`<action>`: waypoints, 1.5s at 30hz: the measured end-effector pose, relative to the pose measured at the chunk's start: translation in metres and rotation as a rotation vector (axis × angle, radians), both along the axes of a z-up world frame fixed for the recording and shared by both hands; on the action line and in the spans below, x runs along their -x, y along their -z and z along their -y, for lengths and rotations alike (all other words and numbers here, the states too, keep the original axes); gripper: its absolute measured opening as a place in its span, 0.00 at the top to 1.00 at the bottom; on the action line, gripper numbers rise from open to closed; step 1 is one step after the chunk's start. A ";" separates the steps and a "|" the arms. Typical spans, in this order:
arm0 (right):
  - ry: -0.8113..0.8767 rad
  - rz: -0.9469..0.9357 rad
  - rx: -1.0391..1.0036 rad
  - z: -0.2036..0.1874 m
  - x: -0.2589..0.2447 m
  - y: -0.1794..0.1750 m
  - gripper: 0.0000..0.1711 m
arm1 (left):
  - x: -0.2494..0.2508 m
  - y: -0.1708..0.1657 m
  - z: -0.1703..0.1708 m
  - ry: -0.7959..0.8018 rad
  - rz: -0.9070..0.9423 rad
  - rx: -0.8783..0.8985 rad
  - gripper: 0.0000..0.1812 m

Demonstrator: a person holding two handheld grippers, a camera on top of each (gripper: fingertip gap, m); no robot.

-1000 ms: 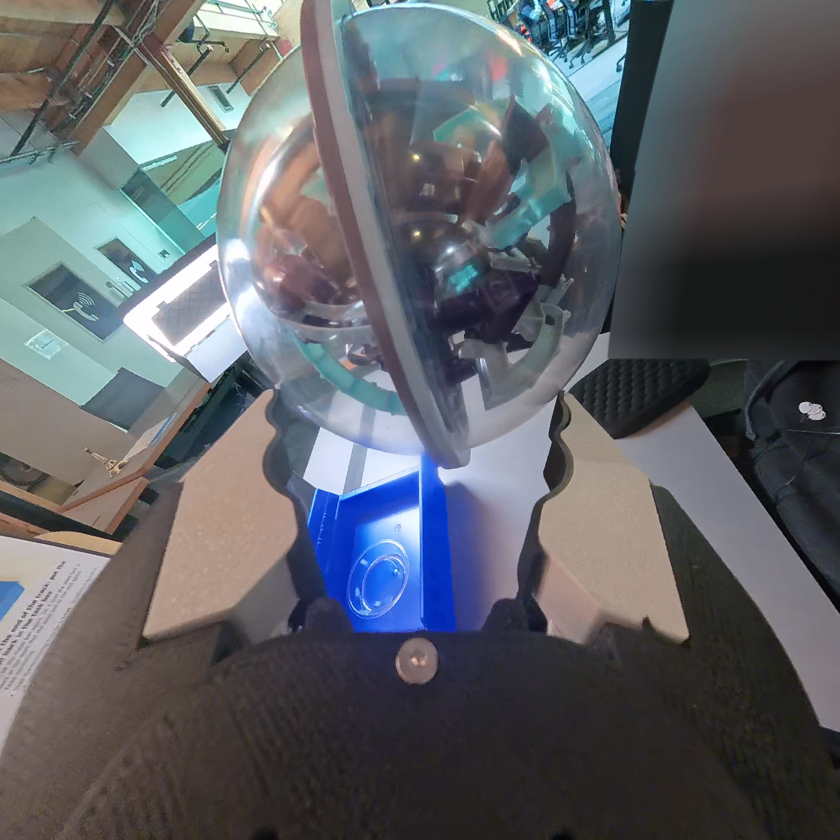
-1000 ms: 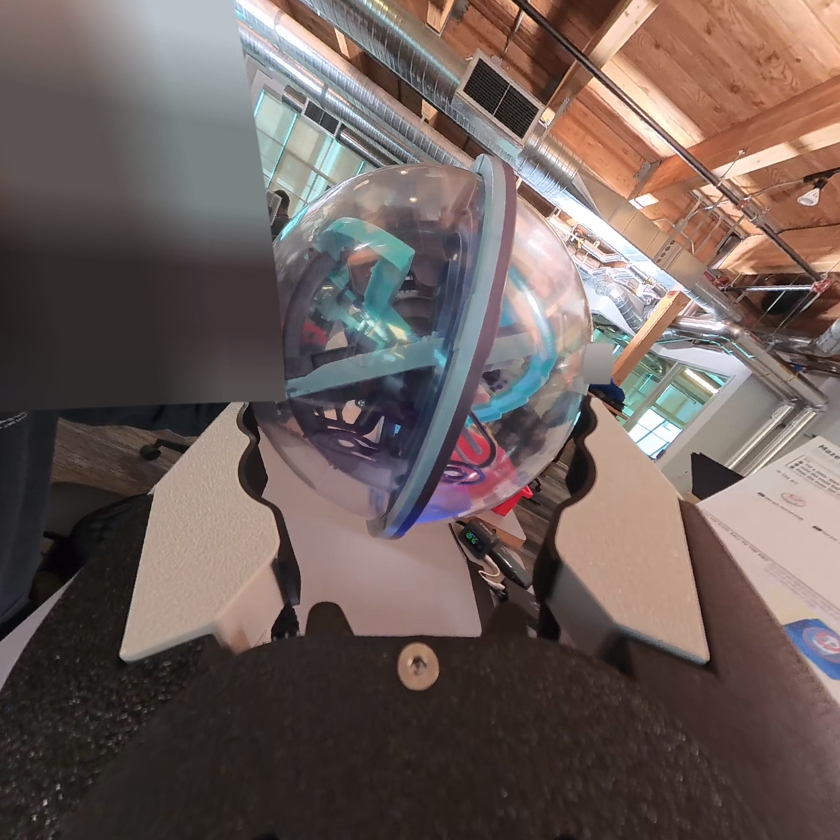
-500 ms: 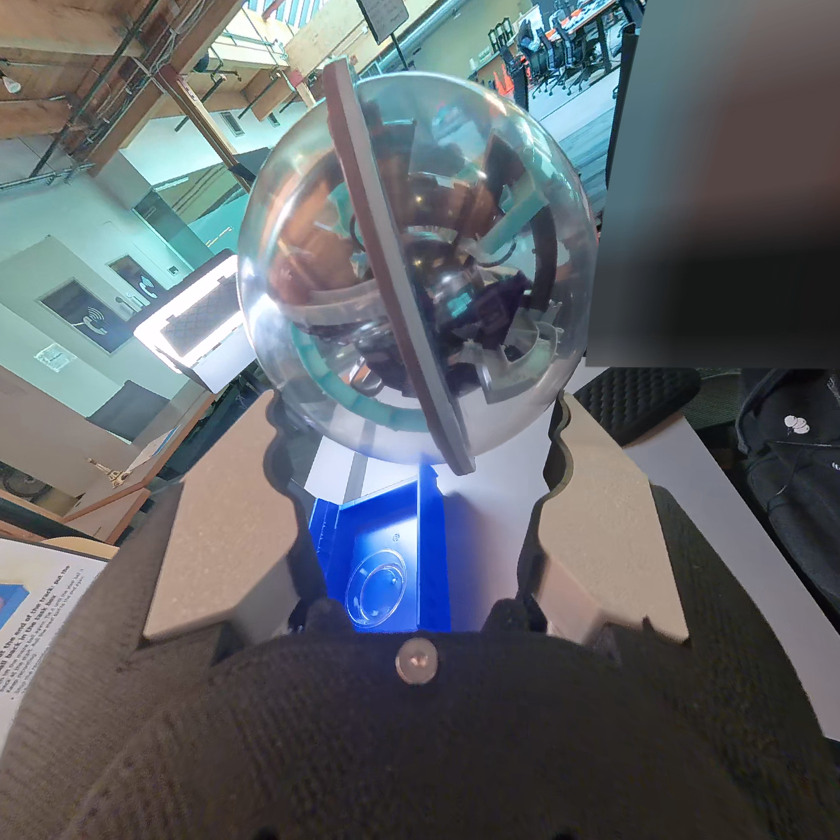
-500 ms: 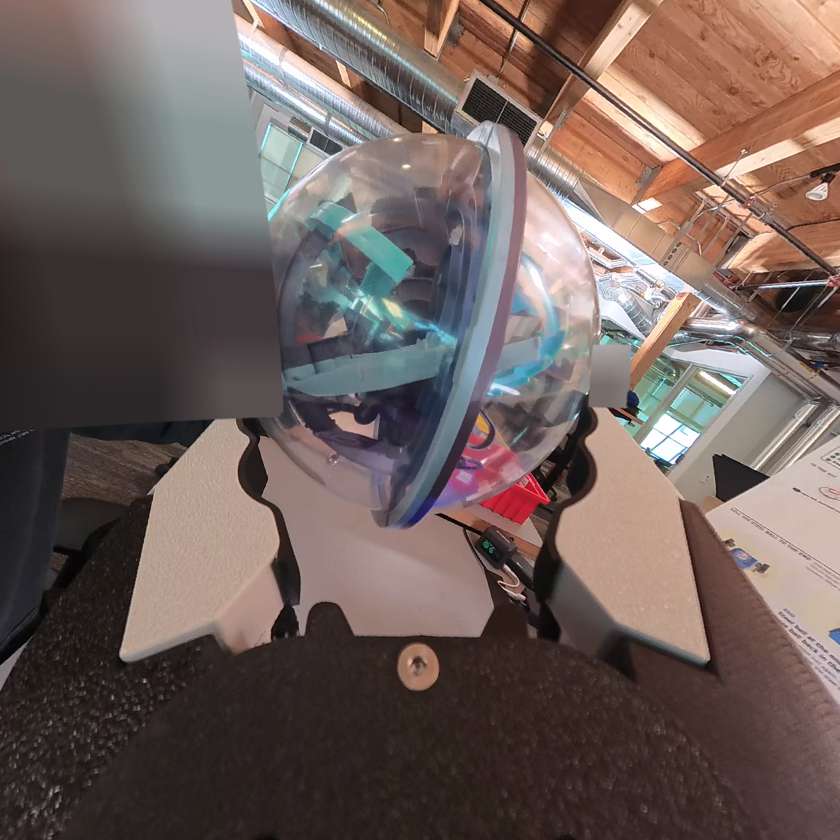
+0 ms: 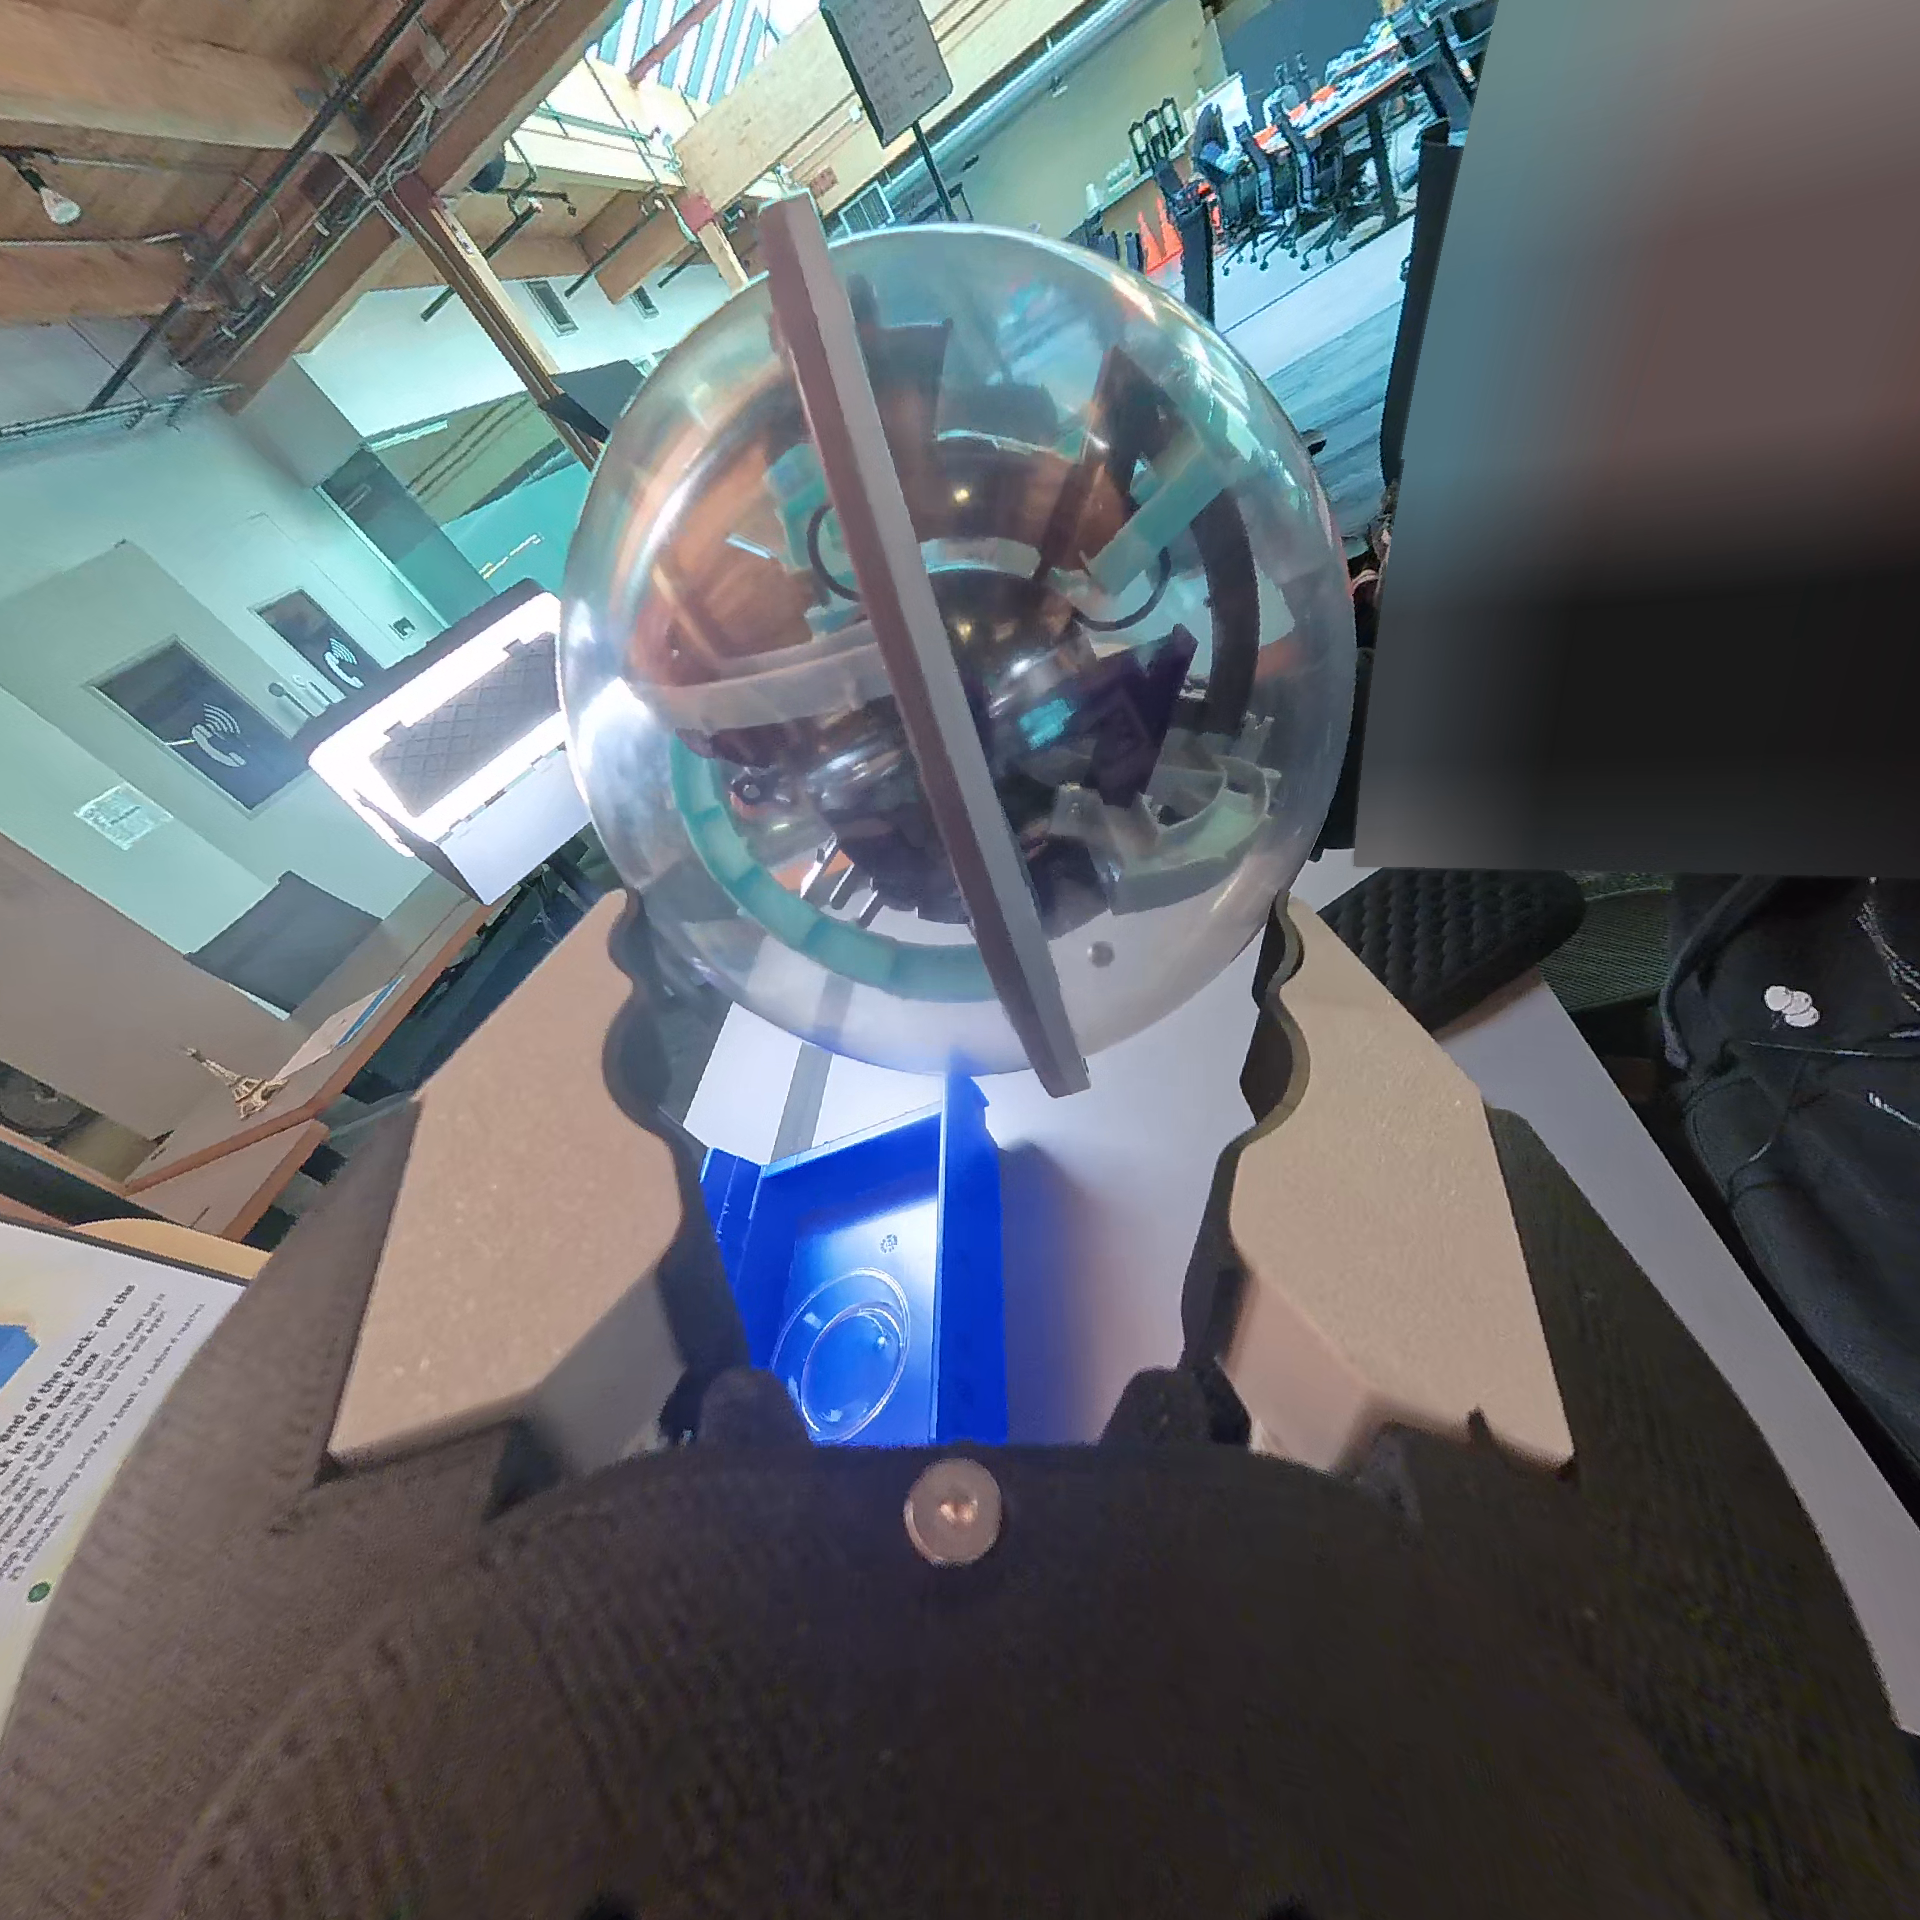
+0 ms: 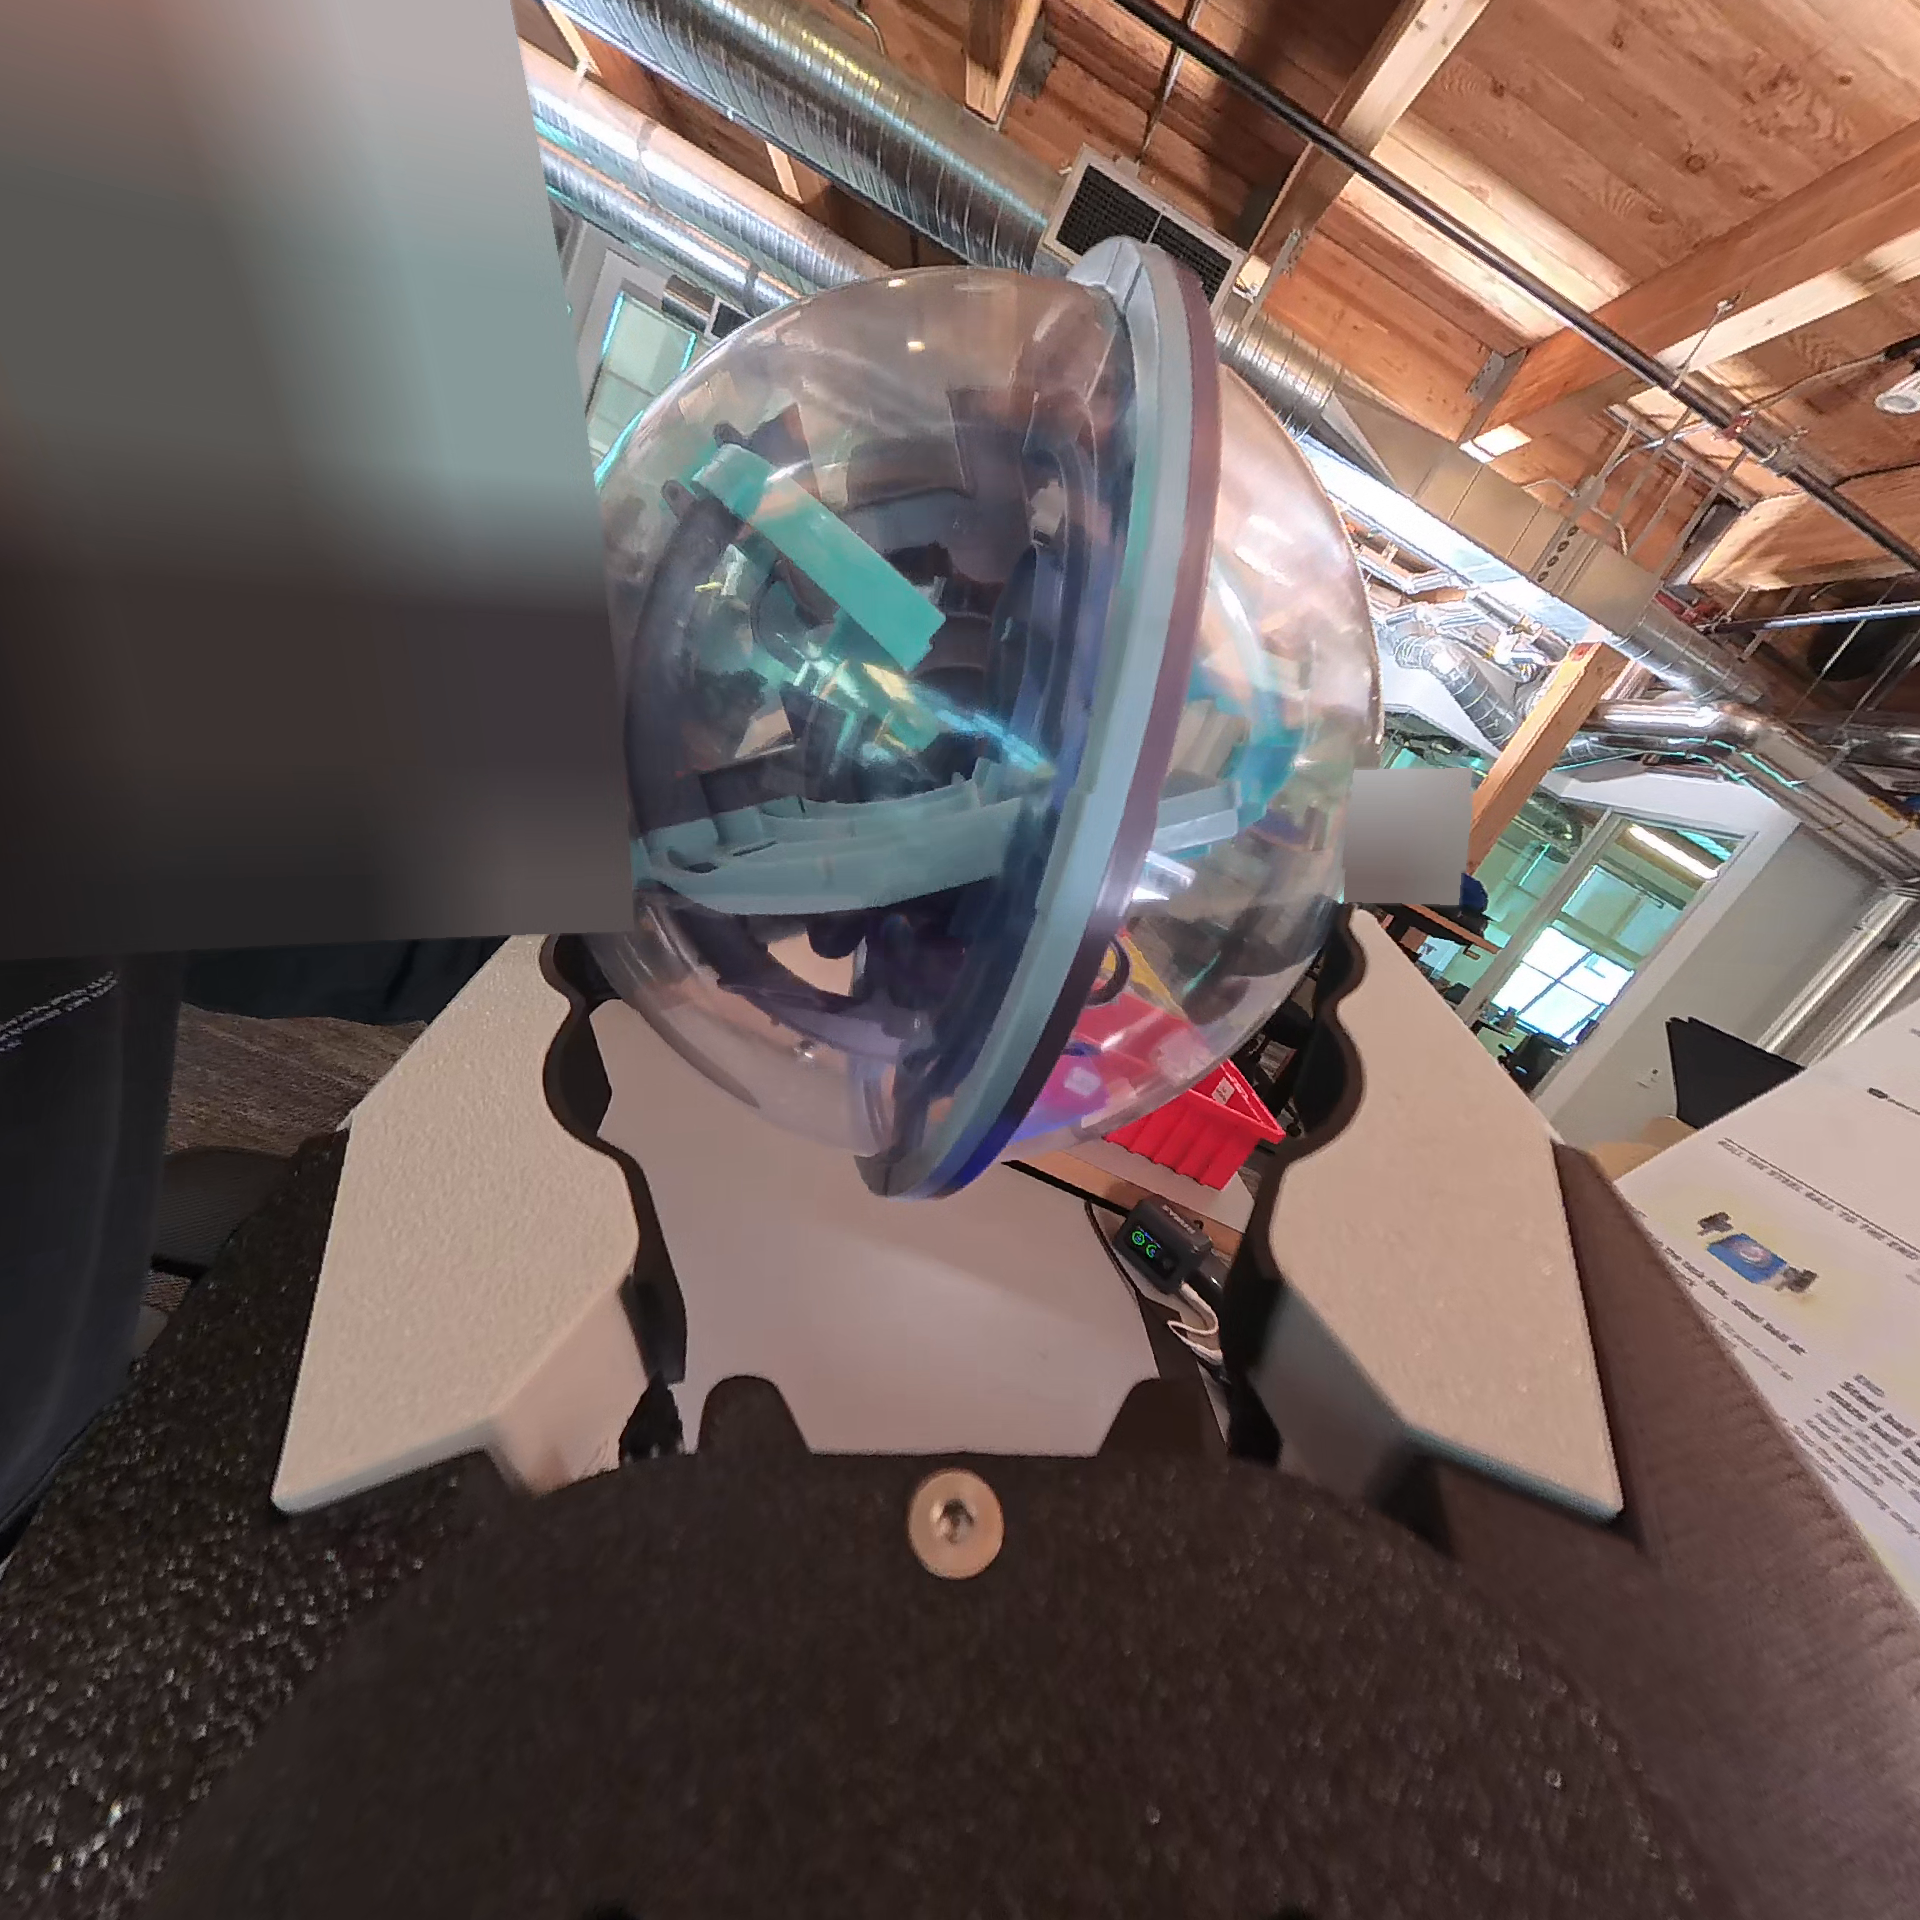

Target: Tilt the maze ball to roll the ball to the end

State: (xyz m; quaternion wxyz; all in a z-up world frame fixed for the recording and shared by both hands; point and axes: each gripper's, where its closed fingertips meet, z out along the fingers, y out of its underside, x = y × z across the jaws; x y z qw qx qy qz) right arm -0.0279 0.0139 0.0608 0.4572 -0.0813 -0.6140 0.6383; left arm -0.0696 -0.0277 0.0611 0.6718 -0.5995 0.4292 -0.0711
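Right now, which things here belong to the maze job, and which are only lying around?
For the job:
maze ball
left gripper
right gripper

Lying about:
blue box
clear dish
red bin
printed sheet
black bag

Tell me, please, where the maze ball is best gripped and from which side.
Grip the maze ball on its two clear domes, from opposite sides, fingers clear of the raised rim band. The round, smooth shell needs its widest part between them, I think.
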 end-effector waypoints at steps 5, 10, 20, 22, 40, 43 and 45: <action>-0.004 -0.002 -0.004 0.001 0.001 -0.001 0.21 | 0.000 -0.001 0.002 0.002 0.004 -0.012 0.37; -0.004 -0.005 -0.019 0.002 0.000 -0.003 0.21 | 0.001 -0.002 0.002 0.005 0.007 -0.031 0.37; -0.001 -0.002 -0.052 0.002 -0.001 -0.009 0.21 | -0.001 -0.006 0.001 0.006 0.005 -0.062 0.37; 0.000 -0.002 -0.056 0.002 -0.001 -0.009 0.21 | -0.001 -0.007 0.002 0.008 0.004 -0.068 0.37; 0.016 0.015 -0.096 0.000 -0.005 -0.013 0.21 | -0.004 -0.008 -0.001 0.019 0.011 -0.102 0.38; 0.019 0.017 -0.099 -0.001 -0.006 -0.014 0.21 | -0.004 -0.008 -0.001 0.022 0.012 -0.104 0.38; 0.022 0.021 -0.100 -0.001 -0.006 -0.014 0.21 | -0.004 -0.008 -0.002 0.024 0.017 -0.105 0.37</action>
